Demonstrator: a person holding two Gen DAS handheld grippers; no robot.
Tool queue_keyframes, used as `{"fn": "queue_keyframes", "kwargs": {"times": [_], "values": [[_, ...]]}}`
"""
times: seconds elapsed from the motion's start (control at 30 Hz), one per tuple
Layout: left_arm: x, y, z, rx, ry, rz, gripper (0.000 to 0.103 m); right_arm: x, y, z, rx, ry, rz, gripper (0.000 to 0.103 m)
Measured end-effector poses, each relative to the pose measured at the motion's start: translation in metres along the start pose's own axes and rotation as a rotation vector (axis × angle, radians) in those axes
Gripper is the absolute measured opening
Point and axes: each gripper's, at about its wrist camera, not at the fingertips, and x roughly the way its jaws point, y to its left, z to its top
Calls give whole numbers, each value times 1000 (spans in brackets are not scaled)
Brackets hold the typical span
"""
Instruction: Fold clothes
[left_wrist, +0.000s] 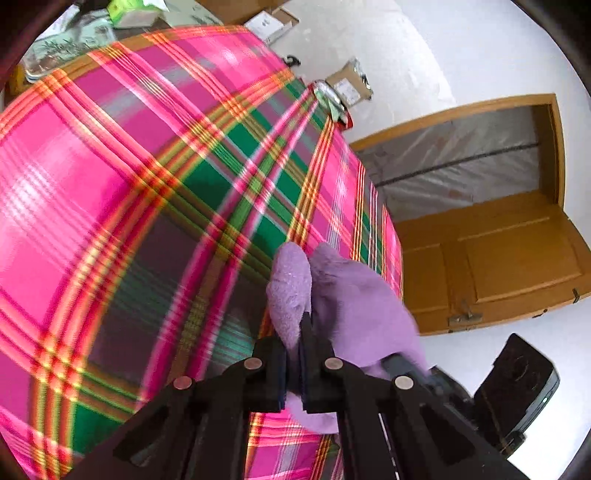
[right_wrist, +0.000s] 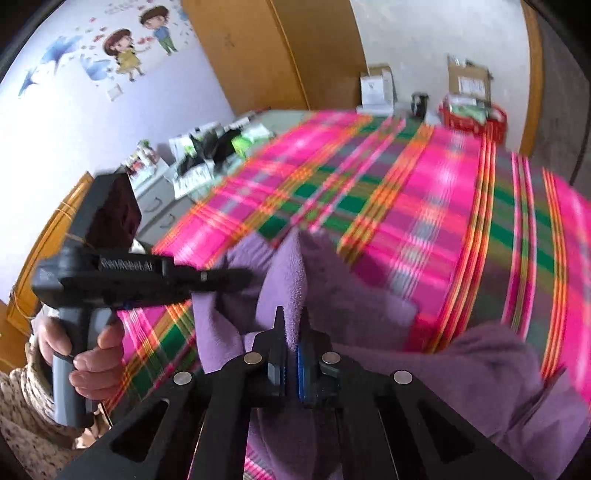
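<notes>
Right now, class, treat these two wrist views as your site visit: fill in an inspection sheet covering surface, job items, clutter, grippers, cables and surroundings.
Surface: pink, green and orange plaid cloth covering the work surface.
Job's things: soft purple fleece garment, bunched at the near edge, pinched in two places.
Clutter: cardboard boxes, red basket, small packages at the far end.
Grippers: left gripper shut on the garment; right gripper shut on the garment; a hand grips the left handle.
Cables: nothing seen.
Surroundings: wooden door, wall with cartoon stickers.
</notes>
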Motion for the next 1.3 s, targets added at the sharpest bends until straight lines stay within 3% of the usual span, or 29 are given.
{"fn": "queue_keyframes", "kwargs": {"times": [0.43,0.93,1.3], "values": [[-54,38,11,-90,-131,-32,5,2,23,61,-96,-124,-26,4],[-98,70,12,-164,-264,-13,5,32,18,104,-99,-153,-39,4],[-132,104,9,-238,-344,28,5,84,28,142,-136,-126,-48,4]]}}
